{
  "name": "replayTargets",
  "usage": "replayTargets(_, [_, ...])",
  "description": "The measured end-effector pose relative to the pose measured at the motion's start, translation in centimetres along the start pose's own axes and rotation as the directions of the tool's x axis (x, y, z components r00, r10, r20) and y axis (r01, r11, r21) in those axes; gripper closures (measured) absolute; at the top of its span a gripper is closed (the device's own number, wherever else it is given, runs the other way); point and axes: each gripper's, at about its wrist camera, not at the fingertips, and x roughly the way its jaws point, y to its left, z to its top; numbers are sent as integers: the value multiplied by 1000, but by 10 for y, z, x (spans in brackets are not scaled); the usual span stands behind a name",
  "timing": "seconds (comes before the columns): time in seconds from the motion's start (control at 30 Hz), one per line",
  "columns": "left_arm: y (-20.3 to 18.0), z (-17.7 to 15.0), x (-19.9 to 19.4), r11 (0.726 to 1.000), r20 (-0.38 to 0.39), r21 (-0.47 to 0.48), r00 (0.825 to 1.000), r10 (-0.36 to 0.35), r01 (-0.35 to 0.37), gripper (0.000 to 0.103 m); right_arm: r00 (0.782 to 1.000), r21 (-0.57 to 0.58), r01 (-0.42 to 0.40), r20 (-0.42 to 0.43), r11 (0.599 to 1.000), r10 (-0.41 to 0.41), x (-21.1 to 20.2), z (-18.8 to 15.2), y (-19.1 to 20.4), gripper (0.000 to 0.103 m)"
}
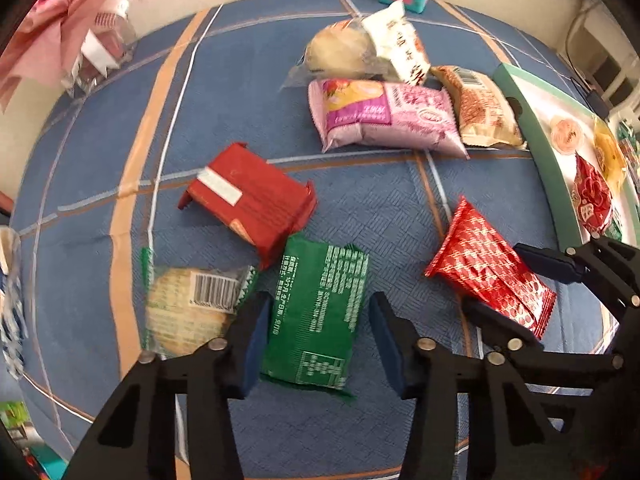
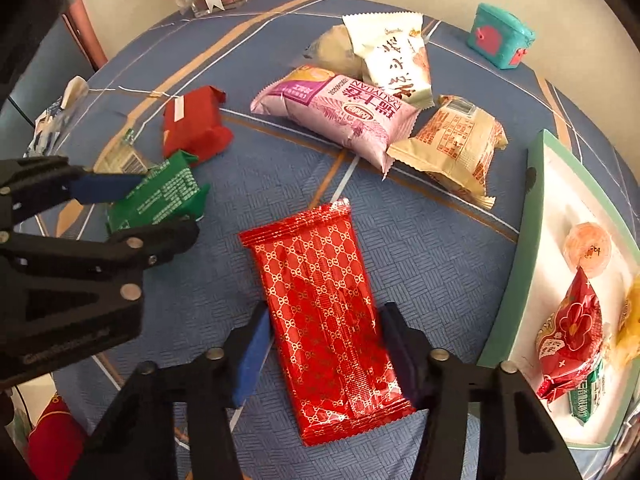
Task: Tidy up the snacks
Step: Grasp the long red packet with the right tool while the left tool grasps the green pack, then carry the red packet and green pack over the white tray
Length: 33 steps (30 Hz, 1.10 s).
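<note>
A blue cloth with orange and white stripes [image 1: 224, 128] covers the table against a cream wall. The left gripper [image 1: 316, 340] straddles the green foil packet [image 1: 316, 312], jaws apart; the right gripper [image 2: 326, 356] likewise brackets the red gold-patterned wrapper [image 2: 320, 312], unclamped. A green-rimmed white tray [image 2: 520, 280] sits right.

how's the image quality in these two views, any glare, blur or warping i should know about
Left wrist view: strong fisheye bending of the tablecloth lines, dark vignette corners, soft motion blur on the round barcode snack and at the left edge. Right wrist view: sharper, but glare sparkles on the red foil packet and the white tray is nearly blown out by bright light; same barrel warping toward the rim.
</note>
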Motion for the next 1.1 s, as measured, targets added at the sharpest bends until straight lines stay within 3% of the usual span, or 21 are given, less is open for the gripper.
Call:
replayTargets(0.2, [9,-5,1,997,-12,-68,1000,-26,25,60,1000,45,-28,9,999,28,-6,6,-17,54])
replayTargets(0.43, [9,-11,-12,990,2,-130,999,-45,44,61,996,108,-78,59,991,72,-31,12,-33,54])
replayTargets(0.73, [1,-5,-65,972,111,-215,992,-68,90,61,976,206,-146,189,968,107,-89,8,-60,54])
replayTargets(1.1, [-44,27,-97,952,197,-254,973,-122,171,61,958,349,-148,284,925,47,-126,14,-108,54])
